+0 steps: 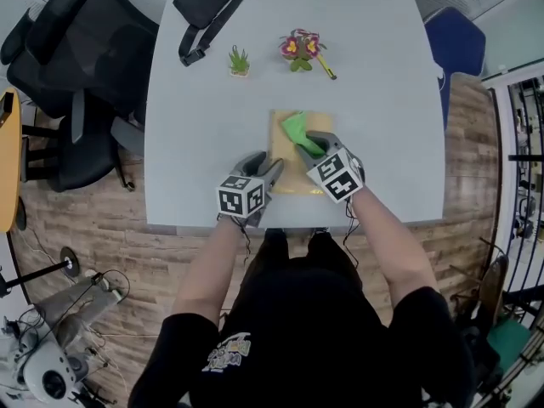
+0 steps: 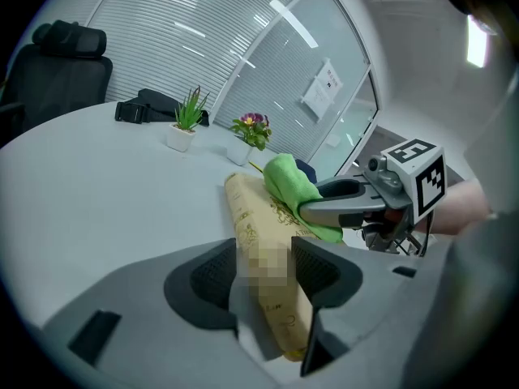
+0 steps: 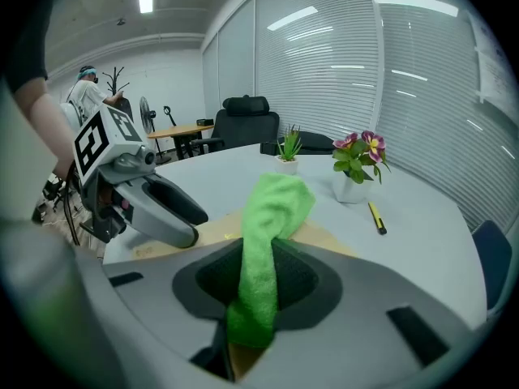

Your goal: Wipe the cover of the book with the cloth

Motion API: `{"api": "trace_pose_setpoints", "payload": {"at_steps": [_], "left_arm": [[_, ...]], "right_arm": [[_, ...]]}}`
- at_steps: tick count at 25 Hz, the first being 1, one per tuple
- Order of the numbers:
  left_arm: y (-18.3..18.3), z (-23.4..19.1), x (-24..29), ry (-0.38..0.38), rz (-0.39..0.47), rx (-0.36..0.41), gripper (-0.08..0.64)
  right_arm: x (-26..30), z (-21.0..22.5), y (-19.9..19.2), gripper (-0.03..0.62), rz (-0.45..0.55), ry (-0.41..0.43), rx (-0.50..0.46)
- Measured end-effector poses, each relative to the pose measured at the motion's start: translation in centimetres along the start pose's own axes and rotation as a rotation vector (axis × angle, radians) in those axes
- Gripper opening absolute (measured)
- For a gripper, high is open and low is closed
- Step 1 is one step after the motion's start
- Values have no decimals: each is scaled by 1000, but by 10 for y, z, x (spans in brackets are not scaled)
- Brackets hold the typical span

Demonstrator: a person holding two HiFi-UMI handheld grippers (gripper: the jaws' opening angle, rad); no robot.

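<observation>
The book (image 1: pixel 280 138) lies on the table (image 1: pixel 195 143) near its front edge, the cloth (image 1: pixel 300 131) on top of it. Behind it stand a small plant (image 1: pixel 239 60) and, to its right, a flowering plant (image 1: pixel 299 49) — a pen (image 1: pixel 327 67) just right of that, a bag (image 1: pixel 212 2) farther back on the left.

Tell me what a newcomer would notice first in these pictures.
The bright green cloth jumps out, pinched in the right gripper and draped over the tan book near the front edge of the grey table. The left gripper clamps that book's left side, and a pink-flowered pot plant stands at the far side.

Fuzzy green cloth (image 3: pixel 268 241) on a matt tan paper-covered book (image 2: pixel 268 258); smooth, matt pale-grey tabletop (image 1: pixel 204 143); wood-plank floor (image 1: pixel 110 236).
</observation>
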State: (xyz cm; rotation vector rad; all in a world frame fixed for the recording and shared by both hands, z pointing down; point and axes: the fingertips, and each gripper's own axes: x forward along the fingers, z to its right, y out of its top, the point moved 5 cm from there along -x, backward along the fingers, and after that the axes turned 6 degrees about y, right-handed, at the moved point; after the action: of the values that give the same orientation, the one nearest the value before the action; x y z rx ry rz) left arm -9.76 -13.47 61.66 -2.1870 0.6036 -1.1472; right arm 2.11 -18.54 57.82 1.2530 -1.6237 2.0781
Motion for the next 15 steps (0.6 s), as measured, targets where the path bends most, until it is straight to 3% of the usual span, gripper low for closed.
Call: {"api": "trace_pose_setpoints", "payload": {"at_steps": [15], "left_arm": [[1,0,0,0,-3,1,215]], "right_arm": [[-14,-54,-17,98,-7,45,14]]}}
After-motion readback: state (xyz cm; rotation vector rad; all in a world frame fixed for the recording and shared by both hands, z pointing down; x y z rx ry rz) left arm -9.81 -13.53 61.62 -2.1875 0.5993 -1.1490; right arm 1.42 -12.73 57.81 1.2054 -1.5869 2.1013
